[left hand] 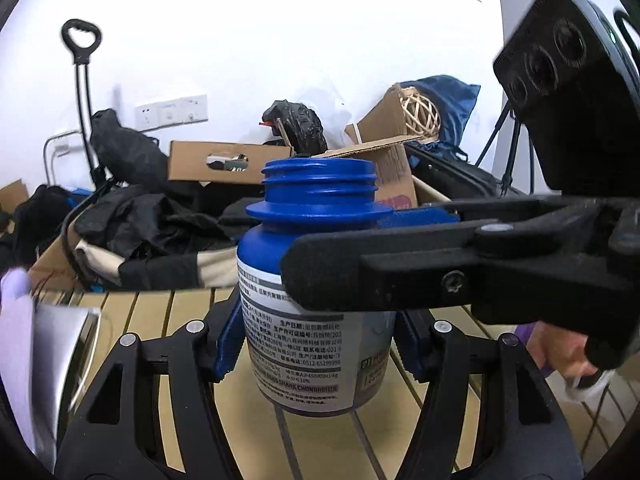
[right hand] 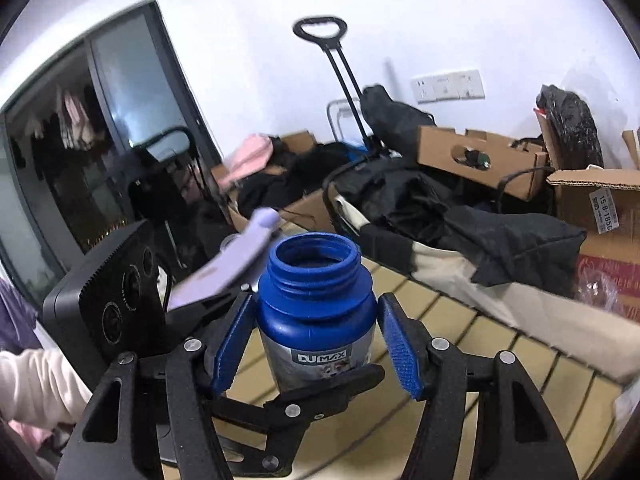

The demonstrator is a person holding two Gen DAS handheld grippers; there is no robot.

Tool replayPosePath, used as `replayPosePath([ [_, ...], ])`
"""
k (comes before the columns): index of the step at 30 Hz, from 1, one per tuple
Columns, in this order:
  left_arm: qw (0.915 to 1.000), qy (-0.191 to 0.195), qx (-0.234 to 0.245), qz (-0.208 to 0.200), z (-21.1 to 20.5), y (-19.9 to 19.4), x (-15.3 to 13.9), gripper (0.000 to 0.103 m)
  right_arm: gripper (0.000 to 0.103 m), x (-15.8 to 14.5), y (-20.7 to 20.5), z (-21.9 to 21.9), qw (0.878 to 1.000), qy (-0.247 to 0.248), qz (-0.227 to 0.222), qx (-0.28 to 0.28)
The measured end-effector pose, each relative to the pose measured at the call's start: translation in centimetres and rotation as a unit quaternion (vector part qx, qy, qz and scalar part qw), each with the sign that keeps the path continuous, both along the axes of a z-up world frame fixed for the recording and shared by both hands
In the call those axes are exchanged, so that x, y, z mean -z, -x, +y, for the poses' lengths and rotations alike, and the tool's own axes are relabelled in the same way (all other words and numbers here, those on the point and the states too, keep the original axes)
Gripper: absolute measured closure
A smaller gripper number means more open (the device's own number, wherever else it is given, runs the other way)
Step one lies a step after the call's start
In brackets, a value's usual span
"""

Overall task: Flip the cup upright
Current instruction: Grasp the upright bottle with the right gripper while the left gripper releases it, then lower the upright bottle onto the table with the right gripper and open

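Slatted table fills the lower half of both views, with a clutter of boxes and dark clothes across the middle band behind it. The cup, really a blue wide-mouth bottle, is centre frame in both views, already upright, mouth up, base apparently on the slats. Your left gripper straddles its lower body: jaws look closed in against the label, though actual contact is hidden in the left wrist view. Your right gripper is wide open, blue pads standing clear of the shoulder on both sides, holding nothing. In the left view its finger crosses from the right edge in front of the bottle. Risks: both tools crowd one light, empty bottle, so pulling the right gripper back at an angle could clip the neck and tip it. Opening the left jaws unevenly could drag it sideways on the slat gaps. Back out straight.
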State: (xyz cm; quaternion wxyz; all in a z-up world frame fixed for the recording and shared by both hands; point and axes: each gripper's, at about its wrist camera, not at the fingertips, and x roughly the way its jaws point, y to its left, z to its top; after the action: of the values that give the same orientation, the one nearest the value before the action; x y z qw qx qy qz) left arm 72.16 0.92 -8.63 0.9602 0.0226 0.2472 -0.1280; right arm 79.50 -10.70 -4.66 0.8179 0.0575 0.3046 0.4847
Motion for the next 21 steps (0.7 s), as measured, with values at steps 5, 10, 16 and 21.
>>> replayPosePath([
  [5, 0.9962, 0.019, 0.005, 0.085, 0.8, 2.9, 3.5, 0.044, 0.036, 3.6, 4.6, 1.6, 0.999, 0.047, -0.005, -0.014],
  [10, 0.9822, 0.037, -0.022, 0.183, 2.0, 4.4, 6.2, 0.022, 0.036, 6.8, 6.7, 2.6, 0.99, 0.133, -0.047, 0.02],
  [16, 0.971, 0.059, -0.087, 0.214, 6.3, 8.4, 5.5, 0.018, 0.035, 7.7, 8.6, 3.8, 0.981, 0.159, -0.106, 0.038],
  [21, 0.9669, 0.047, -0.128, 0.216, 8.0, 11.3, 3.8, 0.018, 0.022, 7.2, 10.4, 3.5, 0.974, 0.192, -0.089, 0.078],
])
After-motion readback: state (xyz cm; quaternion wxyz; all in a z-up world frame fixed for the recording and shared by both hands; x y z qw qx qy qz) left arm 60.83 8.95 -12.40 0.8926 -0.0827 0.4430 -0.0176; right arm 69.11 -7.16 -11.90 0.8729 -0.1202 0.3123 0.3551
